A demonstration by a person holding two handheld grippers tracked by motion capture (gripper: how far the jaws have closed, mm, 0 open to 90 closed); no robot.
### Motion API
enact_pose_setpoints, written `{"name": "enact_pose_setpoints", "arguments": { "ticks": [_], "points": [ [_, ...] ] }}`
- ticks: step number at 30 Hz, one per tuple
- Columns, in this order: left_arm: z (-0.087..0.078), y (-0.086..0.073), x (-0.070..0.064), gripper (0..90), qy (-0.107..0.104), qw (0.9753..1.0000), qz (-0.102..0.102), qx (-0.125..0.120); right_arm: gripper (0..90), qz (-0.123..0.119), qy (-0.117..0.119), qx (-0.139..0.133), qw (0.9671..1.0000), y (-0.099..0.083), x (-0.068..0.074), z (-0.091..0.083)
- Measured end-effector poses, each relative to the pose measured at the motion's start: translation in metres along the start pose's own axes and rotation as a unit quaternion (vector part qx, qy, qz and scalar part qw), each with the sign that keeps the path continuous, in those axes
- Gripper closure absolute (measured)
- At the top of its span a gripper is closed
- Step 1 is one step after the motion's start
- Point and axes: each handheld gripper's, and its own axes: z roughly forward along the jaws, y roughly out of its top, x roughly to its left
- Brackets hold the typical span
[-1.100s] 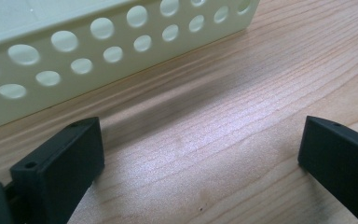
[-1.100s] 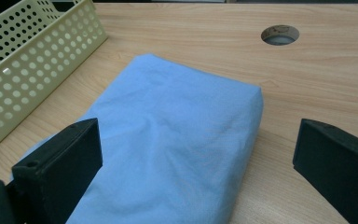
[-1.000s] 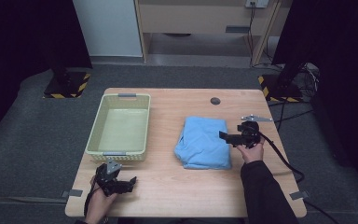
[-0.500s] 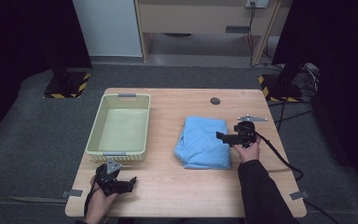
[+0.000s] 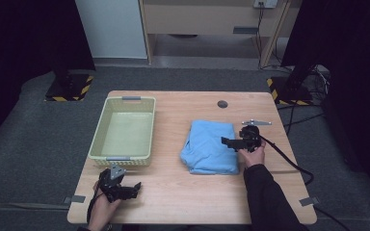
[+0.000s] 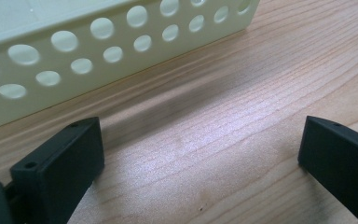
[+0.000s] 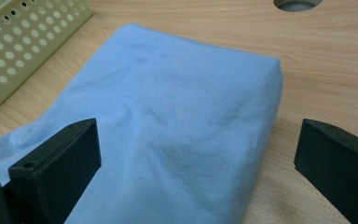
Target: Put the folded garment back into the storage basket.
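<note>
A folded light-blue cloth (image 5: 208, 147) lies on the wooden table (image 5: 173, 202), right of centre. My right gripper (image 5: 227, 141) hovers at the cloth's right edge and points left across it. In the right gripper view its jaws stand wide open with the cloth (image 7: 177, 116) between and below them, gripping nothing. My left gripper (image 5: 134, 186) rests near the table's front left corner, just in front of the pale yellow basket (image 5: 98, 149). Its jaws are open over bare wood (image 6: 214, 121), with the perforated basket wall (image 6: 98, 51) a little beyond.
The basket holds nothing and fills the table's left half; its corner (image 7: 23, 32) shows beyond the cloth. A round cable hole (image 5: 222, 104) sits at the table's back, also seen as a hole (image 7: 297, 3) past the cloth. Black cable (image 5: 289, 161) trails off the right.
My right gripper has crept a little to the left, further over the cloth's right edge. The left gripper, cloth and basket have stayed put.
</note>
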Motion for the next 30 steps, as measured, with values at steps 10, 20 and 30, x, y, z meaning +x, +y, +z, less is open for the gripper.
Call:
{"name": "enact_pose_setpoints", "arguments": {
  "ticks": [10,20,30],
  "points": [
    [0.0,0.0,0.0,0.0,0.0,1.0,0.0,0.0,1.3,0.011,-0.002,0.024,0.9997,-0.008,-0.005,0.015],
    [0.0,0.0,0.0,0.0,0.0,1.0,0.0,0.0,1.0,0.008,-0.006,0.047,0.9988,-0.016,-0.005,0.027],
    [0.0,0.0,0.0,0.0,0.0,1.0,0.0,0.0,5.0,0.019,0.013,0.038,0.999,-0.022,-0.001,0.032]
  ]
}}
